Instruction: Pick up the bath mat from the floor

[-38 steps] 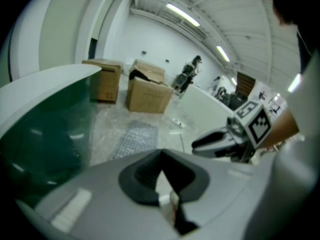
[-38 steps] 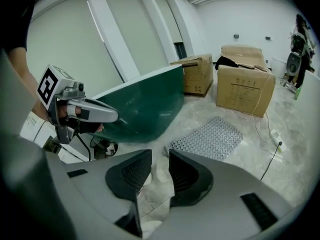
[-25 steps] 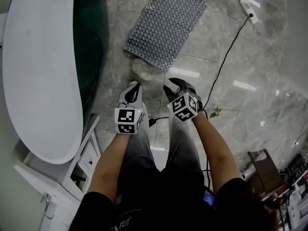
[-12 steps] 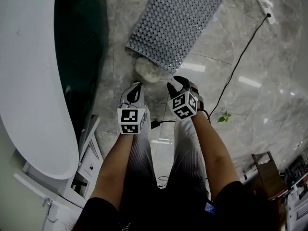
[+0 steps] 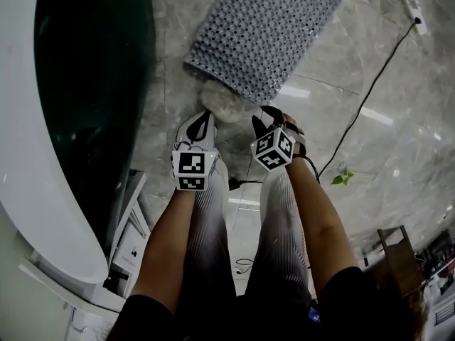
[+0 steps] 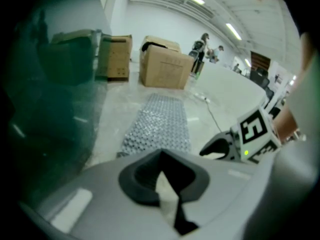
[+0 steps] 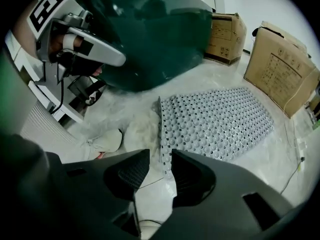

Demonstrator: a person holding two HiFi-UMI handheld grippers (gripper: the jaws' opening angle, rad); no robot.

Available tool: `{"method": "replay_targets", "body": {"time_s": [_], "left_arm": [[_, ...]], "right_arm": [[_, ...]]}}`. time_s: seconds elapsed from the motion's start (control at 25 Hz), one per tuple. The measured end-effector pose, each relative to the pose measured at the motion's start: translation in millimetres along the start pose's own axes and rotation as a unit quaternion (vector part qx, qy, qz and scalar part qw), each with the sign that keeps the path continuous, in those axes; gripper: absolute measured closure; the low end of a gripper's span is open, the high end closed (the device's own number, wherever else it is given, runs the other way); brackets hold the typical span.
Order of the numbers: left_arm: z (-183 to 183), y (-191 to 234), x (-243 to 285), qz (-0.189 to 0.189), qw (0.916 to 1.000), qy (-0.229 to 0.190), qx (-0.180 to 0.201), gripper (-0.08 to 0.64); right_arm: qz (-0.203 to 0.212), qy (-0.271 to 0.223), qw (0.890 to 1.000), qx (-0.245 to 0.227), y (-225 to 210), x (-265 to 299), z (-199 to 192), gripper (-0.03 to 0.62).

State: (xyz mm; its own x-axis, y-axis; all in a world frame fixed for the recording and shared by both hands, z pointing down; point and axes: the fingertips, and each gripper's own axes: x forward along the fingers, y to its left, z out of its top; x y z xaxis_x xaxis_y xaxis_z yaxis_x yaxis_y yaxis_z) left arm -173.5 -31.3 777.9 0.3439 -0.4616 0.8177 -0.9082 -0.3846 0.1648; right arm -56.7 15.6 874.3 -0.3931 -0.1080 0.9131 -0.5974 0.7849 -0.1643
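The grey bath mat (image 5: 266,30), dotted with holes, lies flat on the marble floor ahead of me; it also shows in the left gripper view as the mat (image 6: 160,124) and in the right gripper view as the mat (image 7: 215,121). My left gripper (image 5: 201,123) hangs above the floor short of the mat's near edge, its jaws shut with nothing in them (image 6: 162,154). My right gripper (image 5: 266,119) is beside it, nearer the mat's near corner. Its jaws stand open on a narrow gap (image 7: 160,156) with only floor behind. Neither gripper touches the mat.
A white bathtub (image 5: 28,155) with a dark green inside runs along the left, with a white drawer unit (image 5: 128,240) beside it. A pale slipper (image 5: 222,104) sits at the mat's near corner. A black cable (image 5: 362,112) crosses the floor on the right. Cardboard boxes (image 7: 282,69) stand beyond the mat.
I have come closer to the mat, which now looks larger and sits higher in the head view. Both grippers stay side by side in front of me, jaws as before.
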Motion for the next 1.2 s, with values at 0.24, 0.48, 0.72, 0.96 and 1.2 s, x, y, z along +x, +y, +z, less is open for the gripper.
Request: {"method": "replay_targets", "body": {"time_s": [0.24,0.48,0.72,0.96,1.2], "left_arm": [[-22,10,32,-0.001,0.9998,0.010,0.015,0.552],[-49,10,59,-0.011,0.9988,0.030,0.038,0.552],[-59,15,80,-0.005,0.9987,0.025,0.045,0.552],[-62,7,94,-0.012,0.9987,0.016,0.048,0.552],[-67,3,104,-0.025,0.9978,0.017,0.058,0.552]], "right_arm": [[0.008,0.012,1.000,-0.008,2,42,-23,0.463],[0.011,0.006,0.999,-0.032,2,77,-33,0.459],[-0.001,0.005,0.998,-0.057,4,102,-44,0.454],[-0.021,0.003,0.995,-0.095,2,122,-47,0.451],[-0.035,0.003,0.993,-0.114,-3,134,-46,0.451]]}}
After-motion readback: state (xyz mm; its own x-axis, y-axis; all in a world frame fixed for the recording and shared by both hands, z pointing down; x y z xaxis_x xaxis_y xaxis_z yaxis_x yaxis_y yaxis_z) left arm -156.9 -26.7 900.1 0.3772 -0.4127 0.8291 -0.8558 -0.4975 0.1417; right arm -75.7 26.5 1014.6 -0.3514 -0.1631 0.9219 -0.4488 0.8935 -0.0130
